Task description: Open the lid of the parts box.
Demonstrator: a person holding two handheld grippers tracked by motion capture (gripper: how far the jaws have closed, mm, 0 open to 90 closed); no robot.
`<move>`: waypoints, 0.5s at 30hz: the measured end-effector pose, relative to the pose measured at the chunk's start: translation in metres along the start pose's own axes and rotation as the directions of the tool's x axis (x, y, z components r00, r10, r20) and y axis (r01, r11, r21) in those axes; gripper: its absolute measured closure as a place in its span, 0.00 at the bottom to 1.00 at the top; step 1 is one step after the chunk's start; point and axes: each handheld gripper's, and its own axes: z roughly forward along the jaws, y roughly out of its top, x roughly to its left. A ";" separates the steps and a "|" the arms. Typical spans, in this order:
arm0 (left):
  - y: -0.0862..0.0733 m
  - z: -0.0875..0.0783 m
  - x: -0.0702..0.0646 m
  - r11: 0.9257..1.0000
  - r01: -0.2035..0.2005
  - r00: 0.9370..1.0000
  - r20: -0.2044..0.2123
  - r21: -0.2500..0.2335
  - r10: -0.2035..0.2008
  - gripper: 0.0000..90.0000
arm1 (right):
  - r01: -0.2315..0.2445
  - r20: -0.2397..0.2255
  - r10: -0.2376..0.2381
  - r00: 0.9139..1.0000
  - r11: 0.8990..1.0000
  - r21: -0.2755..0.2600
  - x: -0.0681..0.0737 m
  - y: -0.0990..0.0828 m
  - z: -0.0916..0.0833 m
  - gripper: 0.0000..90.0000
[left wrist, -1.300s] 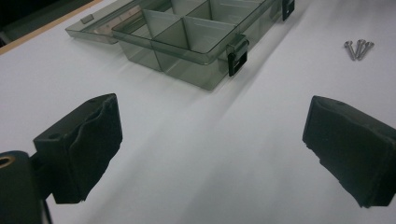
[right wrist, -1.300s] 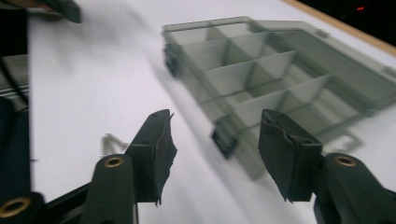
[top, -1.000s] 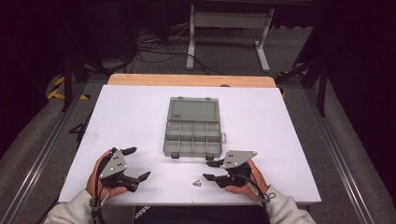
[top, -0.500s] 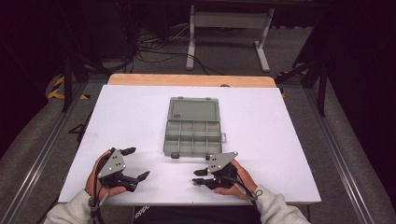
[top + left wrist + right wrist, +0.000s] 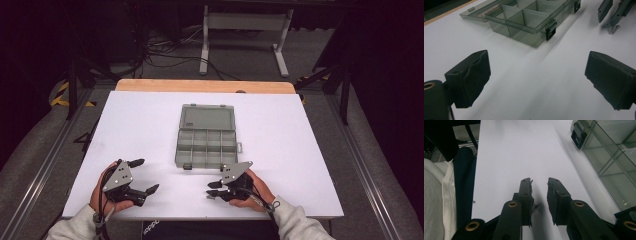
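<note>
A clear grey organizer box [image 5: 206, 135] lies open in the middle of the white table, its compartments bare. My left gripper [image 5: 144, 176] rests at the front left, open wide with nothing between its pads [image 5: 471, 75]. My right gripper [image 5: 212, 189] sits low at the front, just below the box, pointing left. Its jaws have just been closing and stand narrow, with a gap still showing between the pads [image 5: 555, 195]. A few small metal screws [image 5: 612, 28] lie on the table under its tips. A bit of metal [image 5: 532, 180] shows at one jaw's inner edge.
The box's black latches [image 5: 551, 29] face the front edge. The white table [image 5: 145, 125] ends close behind both hands, and a wooden strip [image 5: 200, 86] runs along the far edge. A metal stand [image 5: 240, 22] and cables lie on the floor beyond.
My right gripper has slid left and slightly down over the small screws, and its jaws have narrowed. The left gripper has stayed put.
</note>
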 end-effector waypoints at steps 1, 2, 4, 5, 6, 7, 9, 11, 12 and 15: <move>0.000 0.000 0.000 1.000 -0.001 1.000 -0.001 0.001 0.001 0.08 | -0.001 -0.001 0.001 1.000 1.000 -0.001 0.000 0.000 0.000 0.82; 0.000 0.000 0.000 1.000 -0.002 1.000 0.000 0.000 0.002 0.08 | 0.002 0.004 -0.002 1.000 1.000 0.004 0.000 0.000 0.001 0.82; 0.000 0.000 0.000 1.000 -0.005 1.000 0.002 -0.001 0.005 0.08 | 0.005 -0.001 -0.005 1.000 1.000 0.017 0.000 -0.001 0.003 0.83; 0.000 -0.001 0.000 1.000 -0.004 1.000 0.003 -0.002 0.004 0.08 | 0.009 -0.004 -0.009 1.000 1.000 0.027 0.000 -0.001 0.004 0.84; 0.000 -0.001 0.001 1.000 -0.002 1.000 0.006 -0.004 0.002 0.08 | 0.009 -0.004 -0.009 1.000 1.000 0.027 0.000 -0.001 0.004 0.84; 0.000 -0.001 0.001 1.000 -0.003 1.000 0.007 -0.005 0.003 0.08 | 0.003 -0.009 -0.003 1.000 1.000 0.028 0.000 -0.001 0.004 0.84; 0.000 -0.001 0.001 1.000 -0.002 1.000 0.010 -0.004 0.002 0.08 | -0.007 -0.003 0.008 1.000 1.000 0.029 -0.003 -0.002 0.005 0.88; 0.000 -0.001 0.001 1.000 0.001 1.000 0.011 -0.006 -0.001 0.08 | -0.009 -0.001 0.009 1.000 1.000 0.026 -0.004 -0.003 0.005 0.90; 0.000 -0.001 0.001 1.000 0.002 1.000 0.010 -0.005 -0.002 0.08 | -0.008 -0.008 0.009 1.000 1.000 0.026 -0.004 -0.003 0.005 0.91; 0.000 -0.001 0.002 1.000 0.002 1.000 0.009 -0.004 -0.002 0.09 | -0.006 0.005 0.006 1.000 1.000 0.027 -0.005 -0.003 0.005 0.92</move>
